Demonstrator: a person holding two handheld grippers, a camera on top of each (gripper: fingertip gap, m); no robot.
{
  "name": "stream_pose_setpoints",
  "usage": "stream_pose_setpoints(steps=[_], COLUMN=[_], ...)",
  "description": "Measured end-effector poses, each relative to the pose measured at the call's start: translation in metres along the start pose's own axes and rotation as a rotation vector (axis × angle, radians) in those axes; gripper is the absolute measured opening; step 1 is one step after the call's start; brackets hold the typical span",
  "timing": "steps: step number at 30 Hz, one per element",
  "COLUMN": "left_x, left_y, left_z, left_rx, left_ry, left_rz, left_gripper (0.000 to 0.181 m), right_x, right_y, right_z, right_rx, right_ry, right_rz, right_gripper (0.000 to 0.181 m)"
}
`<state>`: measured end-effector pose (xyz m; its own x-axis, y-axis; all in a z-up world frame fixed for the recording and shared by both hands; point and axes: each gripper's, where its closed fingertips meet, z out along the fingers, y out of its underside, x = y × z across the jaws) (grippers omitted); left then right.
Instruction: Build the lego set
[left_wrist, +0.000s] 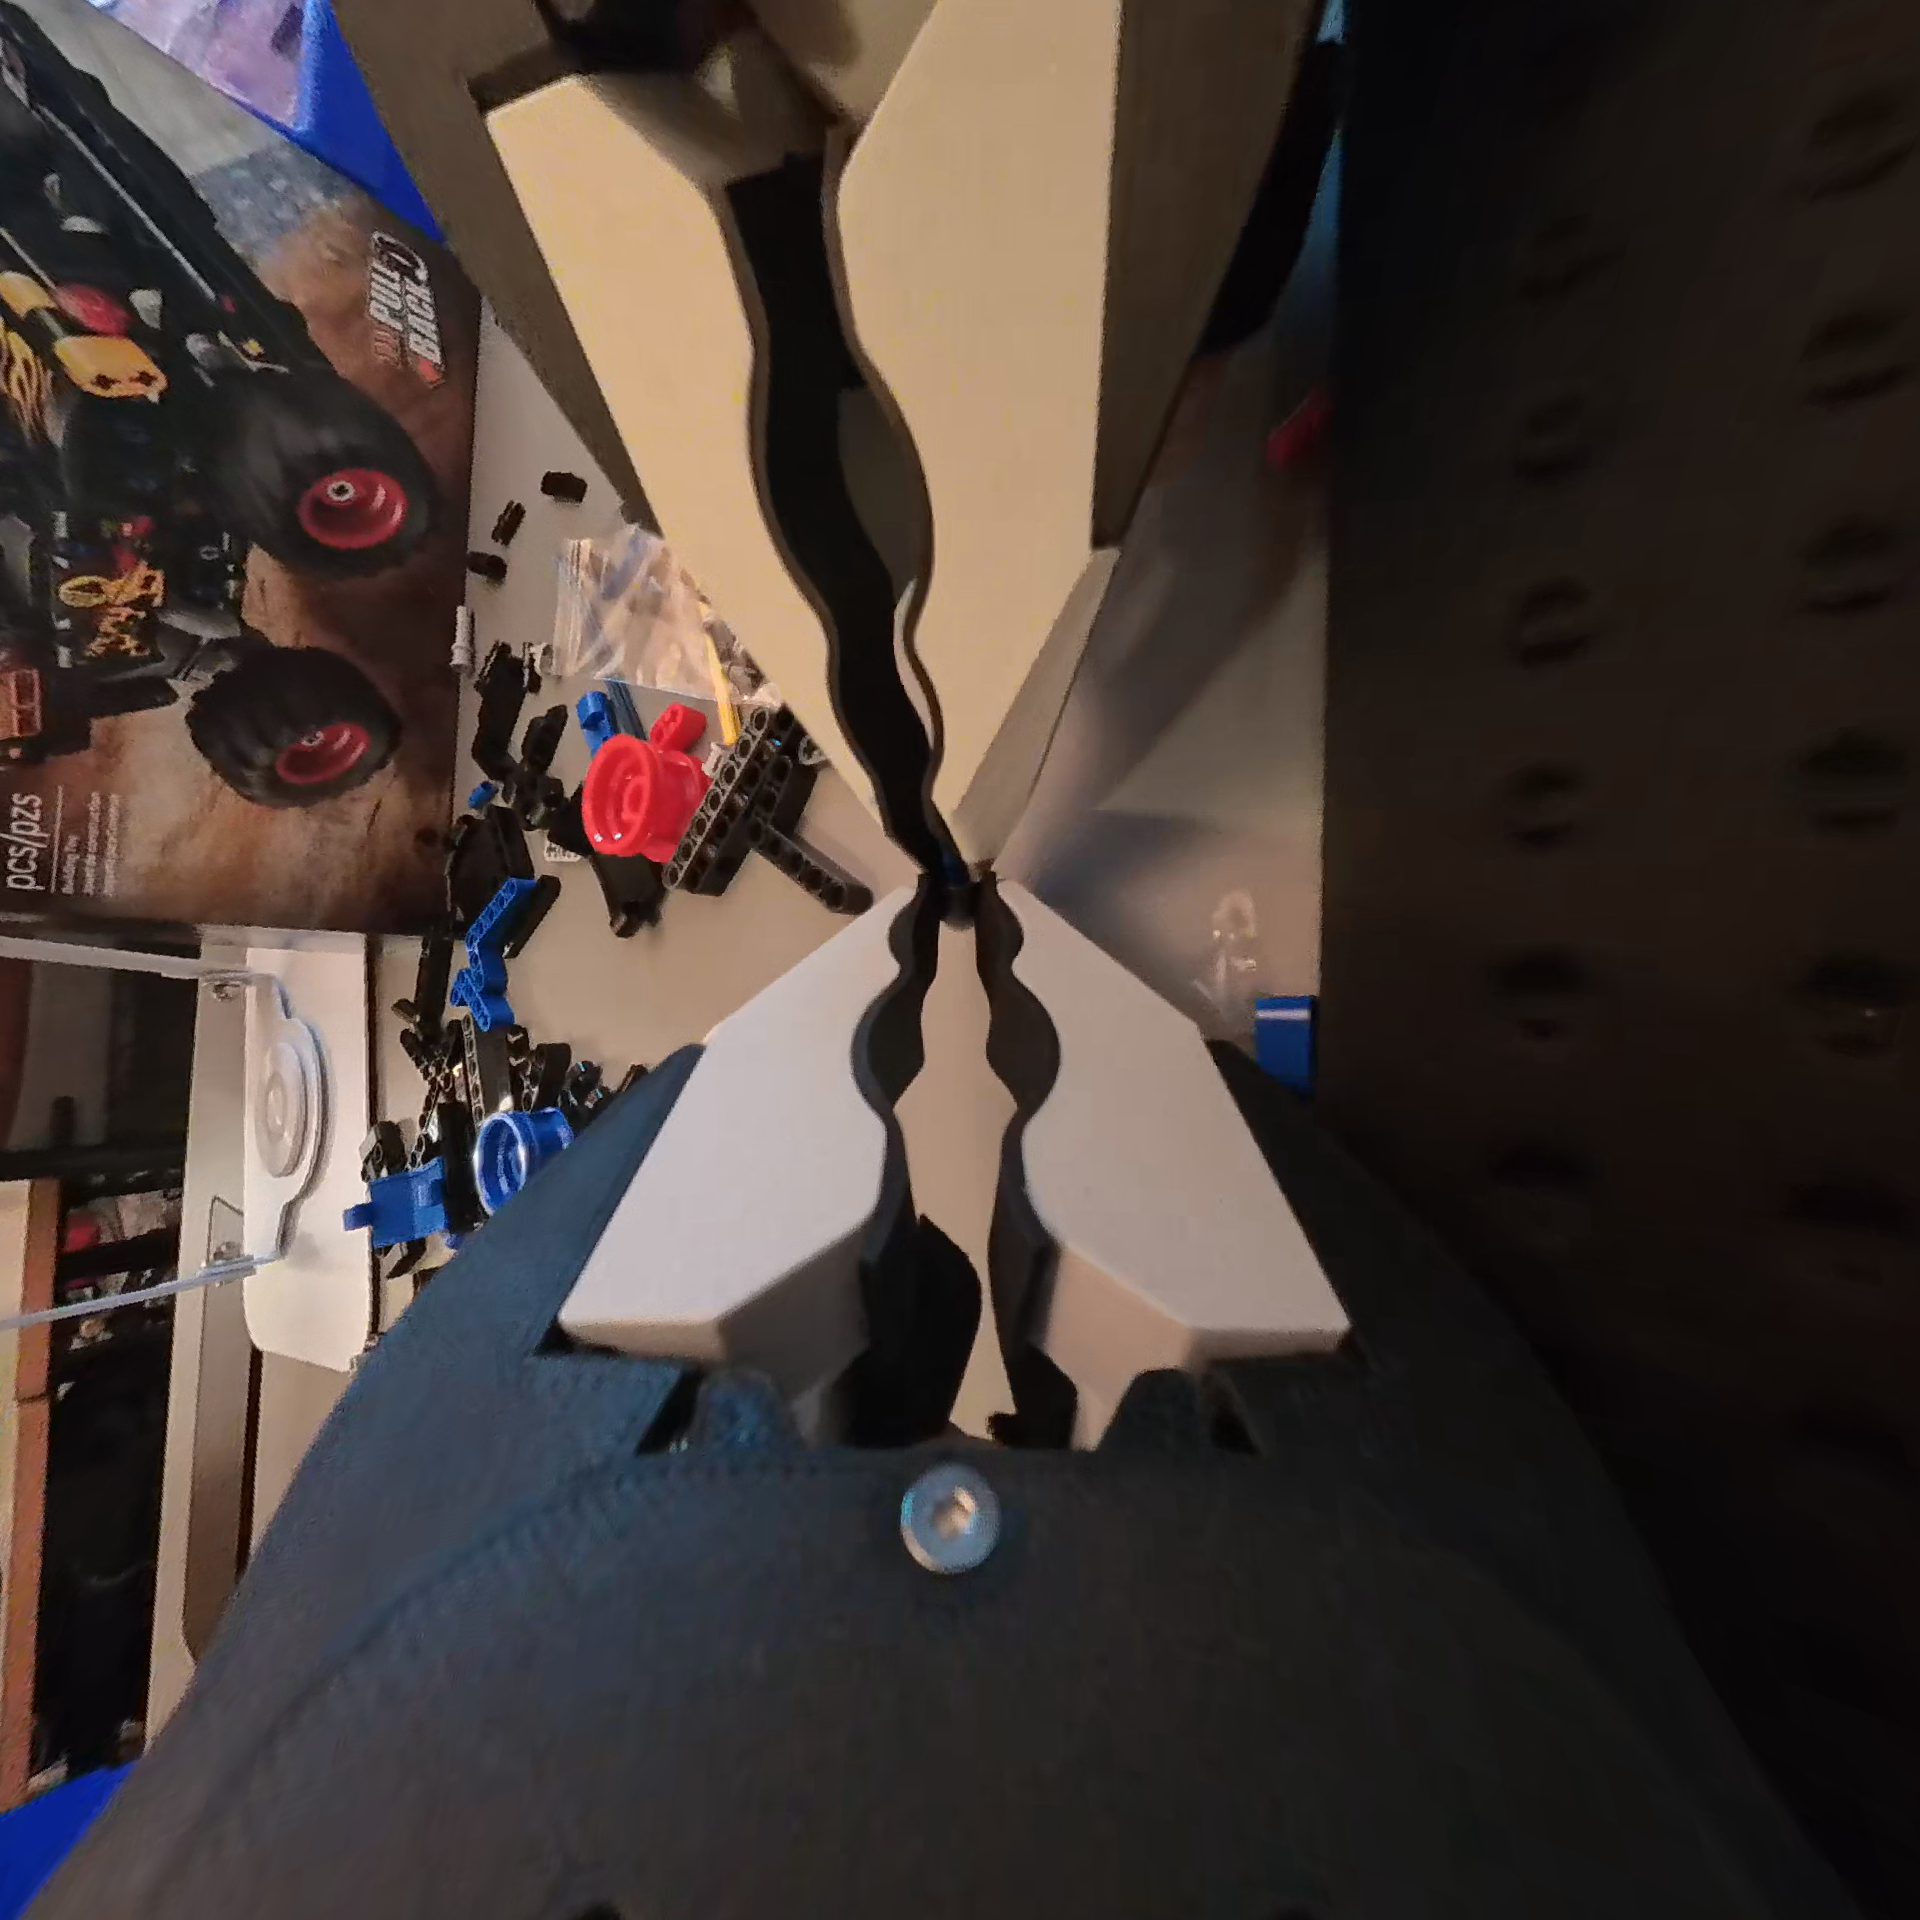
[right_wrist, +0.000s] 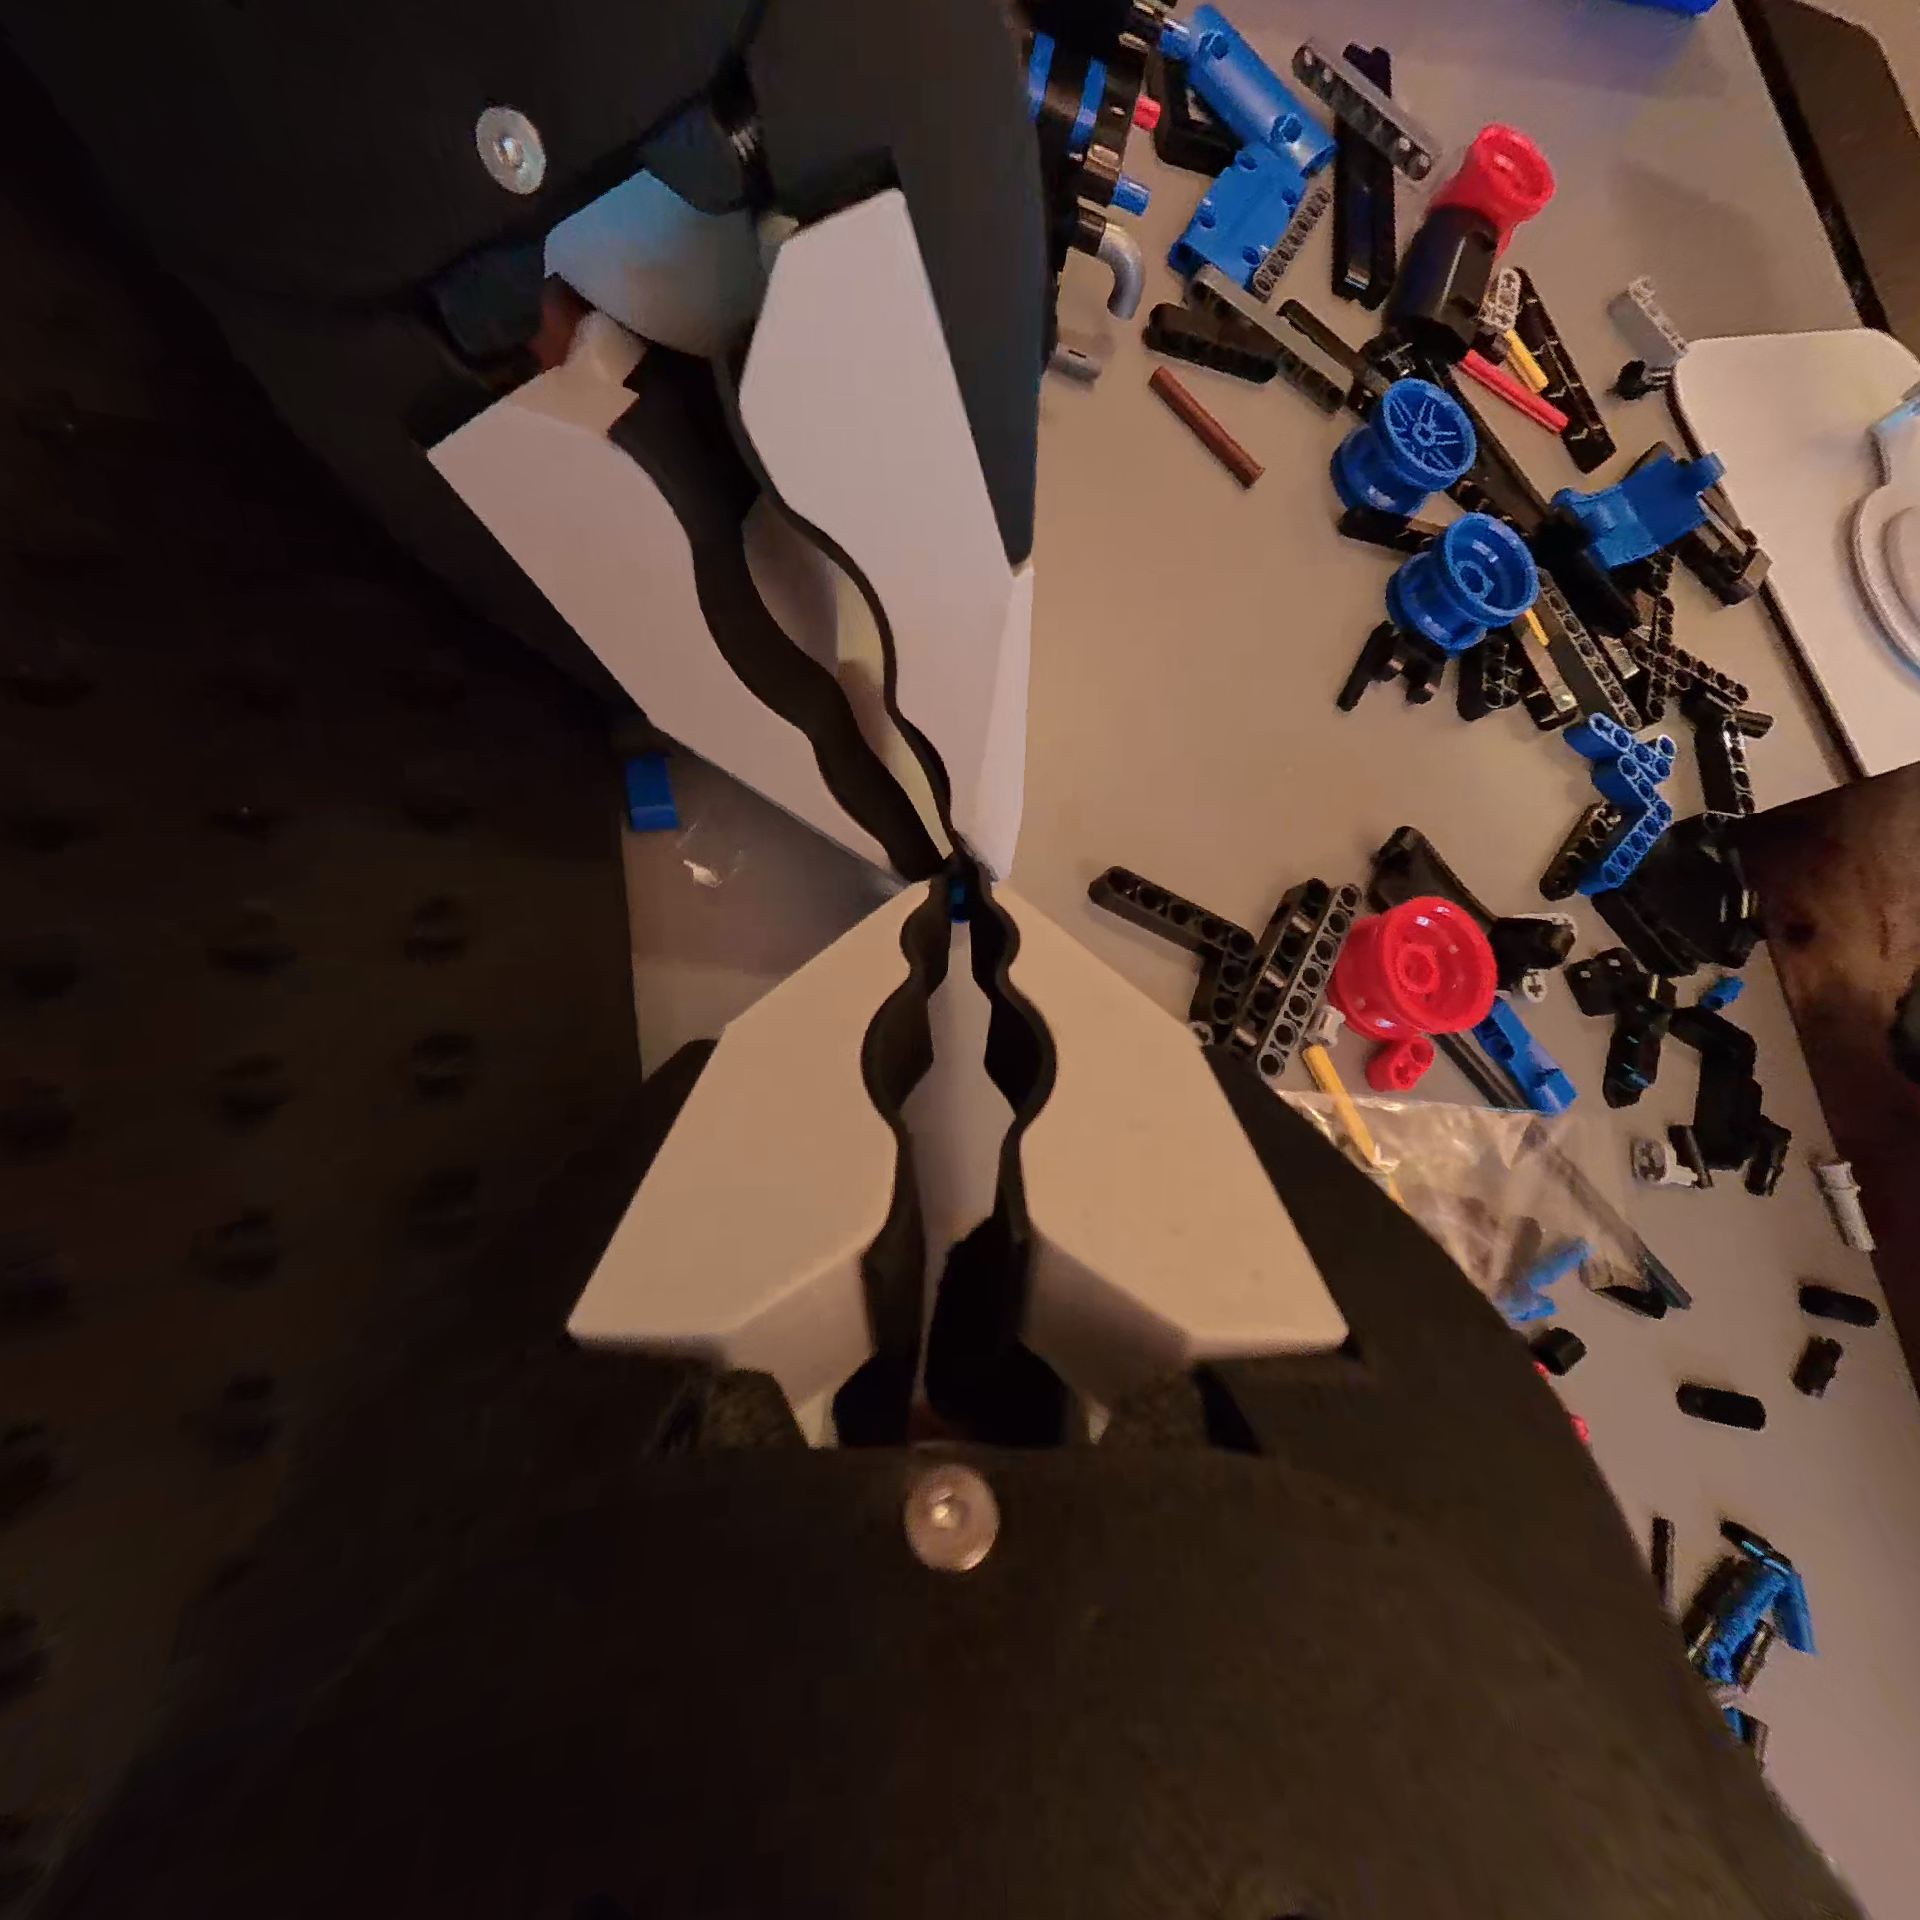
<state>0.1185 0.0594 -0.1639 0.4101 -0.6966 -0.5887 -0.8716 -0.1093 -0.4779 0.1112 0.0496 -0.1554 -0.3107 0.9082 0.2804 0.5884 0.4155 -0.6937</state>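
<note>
The left hand-held gripper (left_wrist: 948, 891) and the right hand-held gripper (right_wrist: 961, 899) meet tip to tip over the desk (right_wrist: 1143, 675); each has its jaws drawn almost together at the tips, nipping a tiny blue-and-black pin (right_wrist: 958, 896) between them; the piece is too small to tell more, and which gripper bears it cannot be told. In the left wrist view the right gripper comes in from above, white fingers (left_wrist: 665, 343) with wavy black pads; in the right wrist view the left gripper enters from the upper left in the same way. Loose lego parts lie spread on the desk beside the grippers: a red wheel hub (right_wrist: 1415, 968) resting against black beams (right_wrist: 1278, 982); two blue wheel hubs (right_wrist: 1405, 442) farther off, near each other; a blue angled beam (right_wrist: 1631, 795); a brown axle (right_wrist: 1205, 426) lying apart; a clear plastic bag (right_wrist: 1455, 1174) of small pieces close to the right gripper's body. The set's box (left_wrist: 208, 540), printed with a black truck on red wheels, lies at the far left of the left wrist view, touching the scatter's edge; a dark pegboard surface (left_wrist: 1610, 831) borders the desk.
</note>
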Motion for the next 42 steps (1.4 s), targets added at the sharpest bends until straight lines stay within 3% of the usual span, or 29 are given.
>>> stream_pose_setpoints(steps=[1, 4, 9, 17, 21, 28, 30, 32, 42], left_x=[0.0, -0.004, -0.026, -0.03, -0.038, -0.049, -0.049, -0.049, -0.055], left_y=[0.0, 0.002, -0.019, -0.033, -0.027, -0.034, -0.039, -0.042, -0.044], left_z=[0.0, 0.002, -0.018, -0.031, -0.032, -0.04, -0.042, -0.042, -0.039], left_rx=[-0.004, 0.004, 0.192, 0.324, 0.325, 0.466, 0.504, 0.518, 0.536], left_ry=[0.0, -0.005, -0.038, -0.001, 0.019, 0.189, 0.232, 0.258, 0.264], left_rz=[0.002, -0.026, -0.152, -0.218, -0.335, -0.675, -0.734, -0.773, -0.852], left_gripper=[0.003, 0.005, 0.013, 0.006, 0.006, 0.005, 0.006, 0.005, 0.005], right_x=[0.0, 0.003, 0.011, 0.012, 0.021, 0.033, 0.04, 0.044, 0.052], right_y=[0.0, 0.001, -0.019, -0.033, -0.037, -0.043, -0.046, -0.049, -0.05], right_z=[0.0, 0.0, -0.027, -0.042, -0.042, -0.034, -0.032, -0.032, -0.033], right_rx=[-0.003, 0.024, 0.246, 0.403, 0.39, 0.181, 0.128, 0.108, 0.067], right_ry=[0.002, 0.007, -0.104, -0.197, -0.073, 0.416, 0.531, 0.592, 0.652], right_rz=[-0.003, 0.009, 0.183, 0.28, 0.215, -0.196, -0.283, -0.319, -0.286], right_gripper=[0.001, 0.002, 0.003, 0.003, 0.018, 0.039, 0.037, 0.028, 0.027])
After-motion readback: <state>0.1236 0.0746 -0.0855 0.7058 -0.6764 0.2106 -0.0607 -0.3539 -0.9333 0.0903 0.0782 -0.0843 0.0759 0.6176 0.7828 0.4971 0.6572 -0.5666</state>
